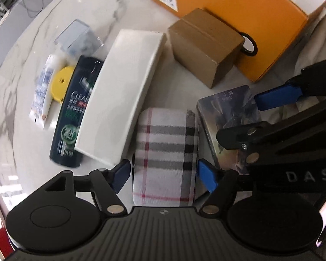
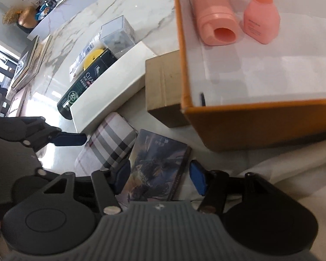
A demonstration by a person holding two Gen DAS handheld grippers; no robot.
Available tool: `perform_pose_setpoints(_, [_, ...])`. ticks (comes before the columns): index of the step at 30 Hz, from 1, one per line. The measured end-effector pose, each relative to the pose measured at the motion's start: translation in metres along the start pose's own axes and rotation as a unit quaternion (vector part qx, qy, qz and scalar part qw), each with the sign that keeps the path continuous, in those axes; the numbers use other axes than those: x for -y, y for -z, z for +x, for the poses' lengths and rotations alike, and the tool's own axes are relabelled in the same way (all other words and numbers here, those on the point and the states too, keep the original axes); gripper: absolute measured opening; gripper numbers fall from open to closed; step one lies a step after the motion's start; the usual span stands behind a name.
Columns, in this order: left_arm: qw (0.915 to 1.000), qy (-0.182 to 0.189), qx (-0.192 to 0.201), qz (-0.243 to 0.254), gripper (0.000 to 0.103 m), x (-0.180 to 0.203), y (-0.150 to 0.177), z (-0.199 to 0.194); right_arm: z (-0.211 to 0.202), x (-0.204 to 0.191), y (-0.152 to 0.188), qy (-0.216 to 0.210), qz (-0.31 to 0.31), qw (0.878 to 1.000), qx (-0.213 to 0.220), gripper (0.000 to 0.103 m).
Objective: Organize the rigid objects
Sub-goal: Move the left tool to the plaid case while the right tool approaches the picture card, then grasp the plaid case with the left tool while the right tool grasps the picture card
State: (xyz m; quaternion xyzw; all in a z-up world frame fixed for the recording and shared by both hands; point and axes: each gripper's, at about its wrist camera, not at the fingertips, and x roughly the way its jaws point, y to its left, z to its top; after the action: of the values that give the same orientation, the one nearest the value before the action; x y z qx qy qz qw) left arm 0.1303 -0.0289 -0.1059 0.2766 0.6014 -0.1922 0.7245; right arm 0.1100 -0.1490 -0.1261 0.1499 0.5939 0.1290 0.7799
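The dark shampoo bottle [image 1: 72,117] read "CLEAR"; the right gripper's [image 2: 159,179] housing bore "DAS" in the left wrist view. The orange box's [image 1: 245,21] sticker was illegible. The left gripper [image 1: 164,175] stood spread about the plaid case [image 1: 165,152], pads not clearly pressing. The right gripper straddled the illustrated book [image 2: 156,167], its fingers apart; contact could not be told. From the plaid case, a white box [image 1: 121,95] lay at 11 o'clock, a brown carton [image 1: 206,43] at 1 o'clock, the book at 3 o'clock. A yellow disc [image 1: 62,82], tube [image 1: 42,91] and clear box [image 1: 76,37] lay beyond the bottle. The orange box held two pink bottles [image 2: 260,15], one lying [image 2: 215,19]
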Motion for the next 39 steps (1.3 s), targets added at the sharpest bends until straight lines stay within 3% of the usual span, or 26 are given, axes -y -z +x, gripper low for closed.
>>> perform_pose_setpoints(5, [0.9992, 0.031, 0.0, -0.024, 0.079, -0.01, -0.005, 0.001, -0.003, 0.006, -0.003, -0.005, 0.025, 1.0, 0.004, 0.06])
perform_pose_setpoints(11, [0.9985, 0.021, -0.024, -0.044, 0.075, -0.034, 0.011, -0.001, 0.004, -0.013, 0.002, 0.014, -0.012, 1.0, -0.002, 0.063])
perform_pose_setpoints(16, [0.9991, 0.004, -0.026, -0.033, 0.076, -0.032, 0.018, -0.001, 0.011, -0.024, 0.001, 0.04, -0.014, 0.999, 0.001, 0.065])
perform_pose_setpoints(21, [0.999, -0.023, -0.036, 0.015, 0.082, -0.018, 0.026, -0.007, 0.017, -0.042, 0.005, 0.064, -0.039, 0.997, 0.006, 0.07])
perform_pose_setpoints(24, [0.9994, -0.007, -0.033, -0.009, 0.081, -0.024, 0.03, -0.001, 0.018, -0.048, 0.008, 0.078, -0.057, 0.995, 0.015, 0.062])
perform_pose_setpoints(28, [0.9998, -0.008, -0.019, -0.003, 0.083, -0.023, 0.032, -0.002, 0.014, -0.038, 0.008, 0.071, -0.076, 0.994, 0.011, 0.062])
perform_pose_setpoints(33, [0.9998, -0.011, -0.015, 0.005, 0.095, -0.021, 0.026, -0.003, 0.01, -0.027, 0.005, 0.068, -0.085, 0.994, 0.0, 0.063])
perform_pose_setpoints(37, [0.9999, 0.001, -0.017, 0.001, 0.095, -0.027, 0.022, 0.004, 0.01, -0.026, 0.005, 0.067, -0.08, 0.995, 0.001, 0.064])
perform_pose_setpoints(39, [0.9998, 0.008, -0.015, 0.008, 0.086, -0.025, 0.023, 0.002, 0.012, -0.029, 0.004, 0.073, -0.08, 0.994, 0.0, 0.066])
